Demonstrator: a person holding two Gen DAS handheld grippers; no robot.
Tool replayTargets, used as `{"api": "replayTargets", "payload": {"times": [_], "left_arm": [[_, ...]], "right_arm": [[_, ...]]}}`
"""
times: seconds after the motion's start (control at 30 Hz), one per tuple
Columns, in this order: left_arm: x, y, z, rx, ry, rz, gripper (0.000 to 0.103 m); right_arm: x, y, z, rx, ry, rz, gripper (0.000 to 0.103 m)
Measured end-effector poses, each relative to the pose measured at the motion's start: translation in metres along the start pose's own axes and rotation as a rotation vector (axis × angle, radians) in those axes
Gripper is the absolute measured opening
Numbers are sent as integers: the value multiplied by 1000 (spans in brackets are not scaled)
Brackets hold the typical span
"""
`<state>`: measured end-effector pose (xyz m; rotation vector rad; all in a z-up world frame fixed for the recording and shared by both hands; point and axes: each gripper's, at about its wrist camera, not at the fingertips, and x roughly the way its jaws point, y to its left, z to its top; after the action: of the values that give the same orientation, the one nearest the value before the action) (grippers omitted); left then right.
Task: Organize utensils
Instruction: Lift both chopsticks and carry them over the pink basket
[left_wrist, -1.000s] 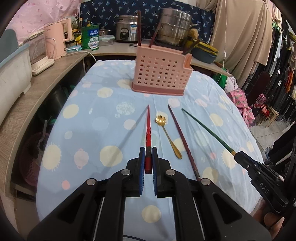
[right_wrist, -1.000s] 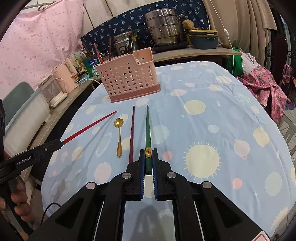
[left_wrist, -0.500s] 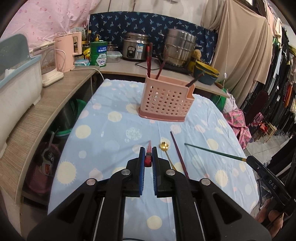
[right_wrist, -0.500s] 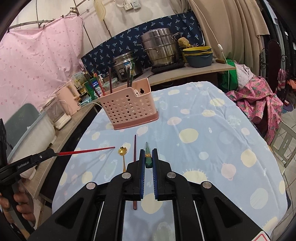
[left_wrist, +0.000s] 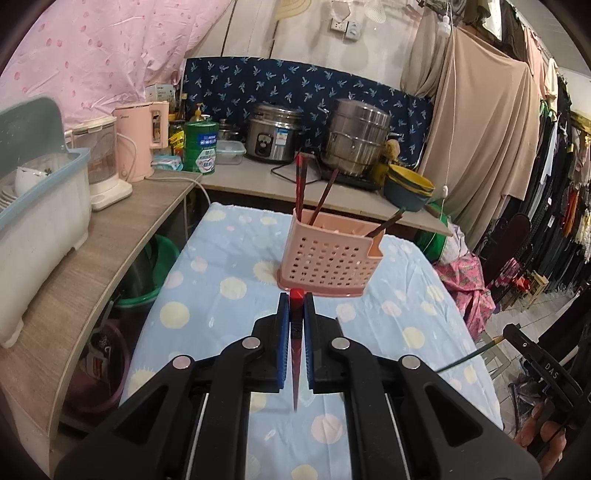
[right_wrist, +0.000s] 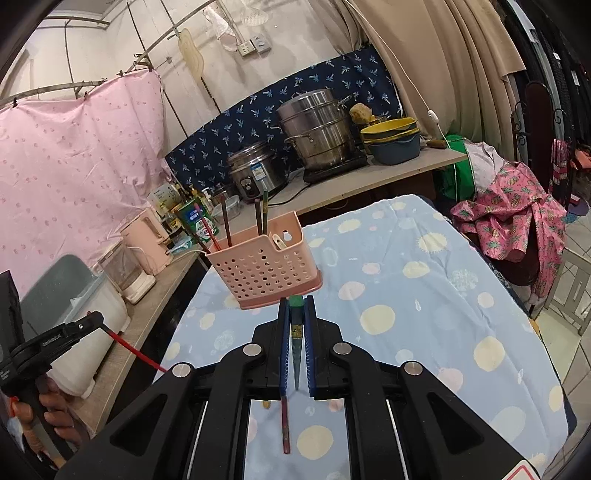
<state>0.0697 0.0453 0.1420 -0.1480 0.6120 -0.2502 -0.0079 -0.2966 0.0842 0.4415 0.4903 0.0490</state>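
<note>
My left gripper (left_wrist: 295, 301) is shut on a red chopstick (left_wrist: 296, 347), lifted off the table with its tip pointing down and back. My right gripper (right_wrist: 296, 304) is shut on a green chopstick (right_wrist: 296, 350), held the same way. A pink perforated utensil basket (left_wrist: 327, 260) stands ahead on the table with several chopsticks upright in it; it also shows in the right wrist view (right_wrist: 264, 264). A dark red chopstick (right_wrist: 284, 424) lies on the tablecloth under the right gripper. Each gripper shows in the other's view, the right one (left_wrist: 506, 330) and the left one (right_wrist: 94, 319).
The table has a blue cloth with pale dots (right_wrist: 406, 295). A wooden counter (left_wrist: 74, 258) runs along the left with a kettle, blender and dish rack (left_wrist: 33, 221). Behind the basket stand a rice cooker (left_wrist: 273, 138), a steamer pot (left_wrist: 356, 138) and bowls. Clothes hang at the right.
Both grippers have risen and tilted up, lifting the red and green chopsticks off the table. The spoon and most of the table in front have dropped out of view.
</note>
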Motion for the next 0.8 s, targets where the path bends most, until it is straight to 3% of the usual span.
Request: {"api": "replayTargets", "payload": {"times": [0.4,0.8], "left_arm": [[10,-16,54,26,-96,-8,7],[22,-37,138,46,-309,-21,7]], "right_arm": [[10,18,51,-22,-112,57,7],[49,46,131,1,-291,129,7]]}}
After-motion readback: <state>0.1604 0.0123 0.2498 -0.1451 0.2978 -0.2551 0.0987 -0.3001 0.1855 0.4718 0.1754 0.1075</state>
